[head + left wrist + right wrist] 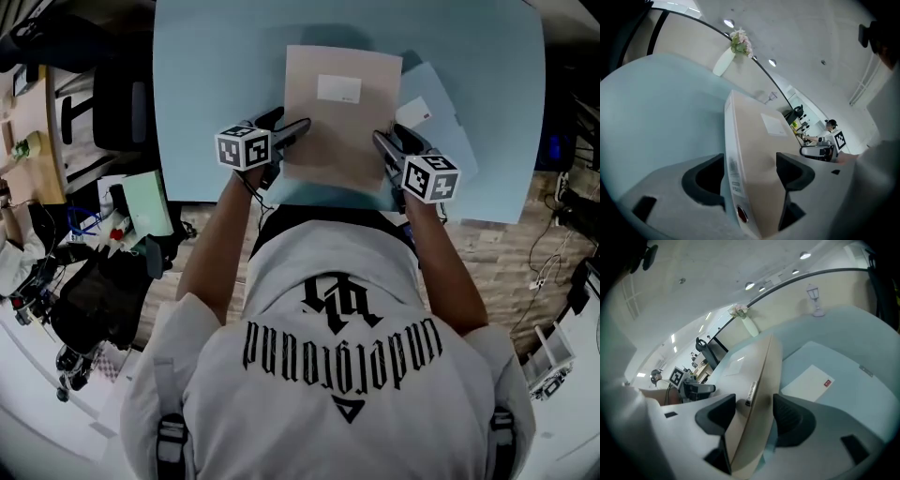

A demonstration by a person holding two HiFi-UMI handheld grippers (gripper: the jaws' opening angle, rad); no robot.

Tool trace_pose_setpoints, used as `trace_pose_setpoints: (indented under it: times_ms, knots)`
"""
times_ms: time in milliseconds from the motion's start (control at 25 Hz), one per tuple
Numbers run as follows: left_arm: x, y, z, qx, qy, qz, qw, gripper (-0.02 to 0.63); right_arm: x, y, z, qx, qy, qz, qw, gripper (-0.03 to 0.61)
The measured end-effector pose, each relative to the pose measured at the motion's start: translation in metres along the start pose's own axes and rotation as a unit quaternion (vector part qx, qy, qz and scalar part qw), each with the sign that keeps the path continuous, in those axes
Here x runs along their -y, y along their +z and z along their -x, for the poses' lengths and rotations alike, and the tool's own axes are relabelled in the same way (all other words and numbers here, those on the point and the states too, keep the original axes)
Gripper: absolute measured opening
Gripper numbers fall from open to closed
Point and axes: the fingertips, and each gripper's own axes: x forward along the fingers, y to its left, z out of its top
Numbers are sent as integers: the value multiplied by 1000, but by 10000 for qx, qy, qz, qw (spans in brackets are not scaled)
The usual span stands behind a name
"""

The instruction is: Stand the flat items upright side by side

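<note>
A beige flat box [342, 112] with a white label is held between both grippers over the pale blue table [216, 84]. My left gripper [291, 133] is shut on its near left corner. In the left gripper view the box [754, 150] fills the gap, with its labelled spine against one pad [715, 180]. My right gripper [386, 145] is shut on the near right corner. There the box's edge [761, 380] runs up between the pads. A light blue flat item [445, 127] with a white label lies on the table to the right, partly under the box, also seen as the blue item [811, 380].
A white vase with flowers [731, 51] stands at the table's far side, and a small white lamp [814, 298] stands there too. A black chair [117, 103] is left of the table. Bags and cables [94, 291] cover the floor at left. A white crate [548, 361] sits at lower right.
</note>
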Motion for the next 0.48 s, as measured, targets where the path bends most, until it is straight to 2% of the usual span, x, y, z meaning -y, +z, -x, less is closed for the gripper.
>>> trace_pose_setpoints:
  times_ms: [120,200,480]
  knots:
    - [0,-2,-4,22,-96,154,9998,318,0,-1,-6,-39,110,-112,9999,242]
    - [-1,-3,-5,21,-102,191,9998,314,0,-3,-8,-51,161,-188,9997,241]
    - [1,-3,2,-65,-16,8,10000,298,-5,-4,-8,-152,143,-184,9996,228]
